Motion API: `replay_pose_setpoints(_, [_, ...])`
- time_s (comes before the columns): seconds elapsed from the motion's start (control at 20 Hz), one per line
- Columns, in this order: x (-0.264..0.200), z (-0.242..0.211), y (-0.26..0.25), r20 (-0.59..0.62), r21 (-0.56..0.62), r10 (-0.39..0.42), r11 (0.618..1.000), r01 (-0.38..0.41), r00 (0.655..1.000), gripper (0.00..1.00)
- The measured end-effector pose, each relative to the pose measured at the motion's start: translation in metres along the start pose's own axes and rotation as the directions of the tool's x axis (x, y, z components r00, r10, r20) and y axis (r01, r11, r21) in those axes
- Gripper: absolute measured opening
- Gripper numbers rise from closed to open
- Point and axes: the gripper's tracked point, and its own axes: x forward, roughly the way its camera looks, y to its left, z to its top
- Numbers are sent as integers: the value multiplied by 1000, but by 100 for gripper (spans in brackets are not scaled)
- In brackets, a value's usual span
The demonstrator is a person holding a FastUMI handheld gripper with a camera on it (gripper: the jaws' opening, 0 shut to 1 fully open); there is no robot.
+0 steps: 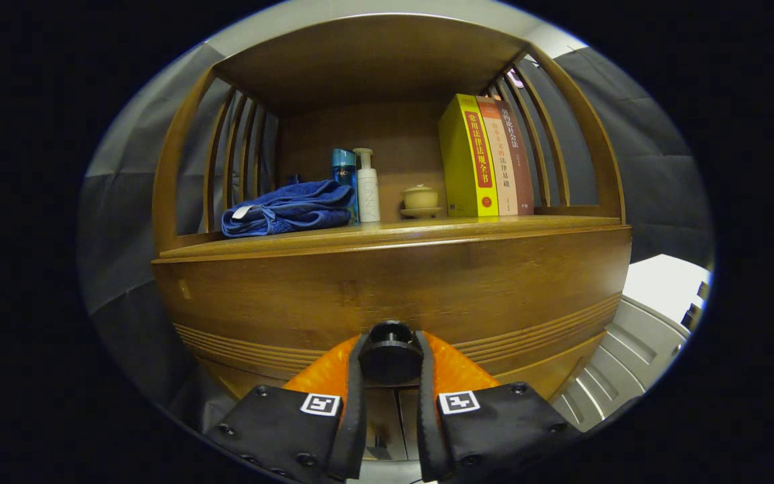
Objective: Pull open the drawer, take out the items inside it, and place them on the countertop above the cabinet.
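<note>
My gripper (390, 363) is clamped on the round black drawer knob (390, 349) of the brown wooden drawer (387, 289). Beyond it, the countertop (387, 232) carries a folded blue towel (287, 208), two bottles (358, 183), and upright books (484, 156).

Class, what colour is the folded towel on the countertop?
Blue towel, best in the gripper view; the claw grips the drawer knob.

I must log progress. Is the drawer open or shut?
Shut, it seems: the drawer front sits flush under the countertop, with the gripper fingers closed on its knob.
</note>
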Motion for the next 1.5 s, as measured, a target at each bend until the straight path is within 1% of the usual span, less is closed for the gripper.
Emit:
replay_pose_setpoints(0.1, [-12,-1,-1,-4,-7,-6,1000,5,1000,40])
replay_pose_setpoints(0.35, [-48,-6,-1,-31,28,5,1000,-4,1000,40])
replay_pose_setpoints(1.05, [-138,-20,-1,-91,65,17,998,-12,996,39])
replay_pose_setpoints(1.3, [-142,-22,-3,-95,59,15,998,-9,995,40])
replay_pose_setpoints(1.5, [-147,-35,-3,-122,67,11,998,-3,992,40])
